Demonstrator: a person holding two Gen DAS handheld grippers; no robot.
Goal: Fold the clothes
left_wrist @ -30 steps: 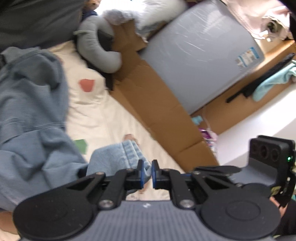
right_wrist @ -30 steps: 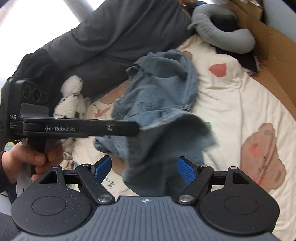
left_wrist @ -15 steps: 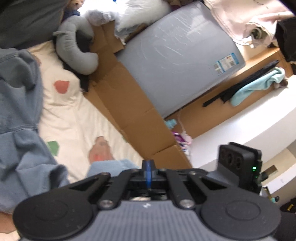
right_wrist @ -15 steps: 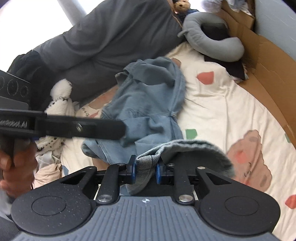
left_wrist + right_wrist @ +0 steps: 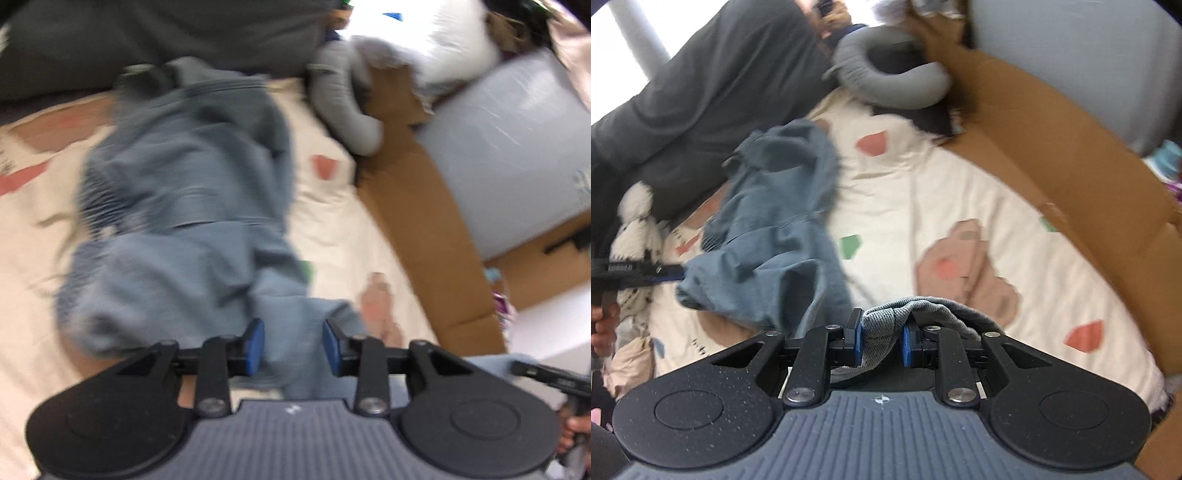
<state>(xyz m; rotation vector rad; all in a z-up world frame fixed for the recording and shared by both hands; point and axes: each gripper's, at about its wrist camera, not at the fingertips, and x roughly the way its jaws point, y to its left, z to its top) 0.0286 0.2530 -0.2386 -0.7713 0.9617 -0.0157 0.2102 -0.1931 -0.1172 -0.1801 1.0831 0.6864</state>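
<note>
Blue hoodie (image 5: 775, 229) crumpled on the bed sheet (image 5: 923, 192), my two grippers at its near end.

My right gripper (image 5: 880, 341) has its jaws clenched on a grey ribbed hem, w/ the rest of the fabric trailing off to the left. My left gripper (image 5: 293, 346) has jaws parted, blue cloth lying between the pads (view's blurry, can't tell if they touch it). Grey neck pillow (image 5: 890, 81) sits beyond, against brown cardboard (image 5: 1052, 140); a white plush toy (image 5: 635, 221) lies at the left edge.
</note>
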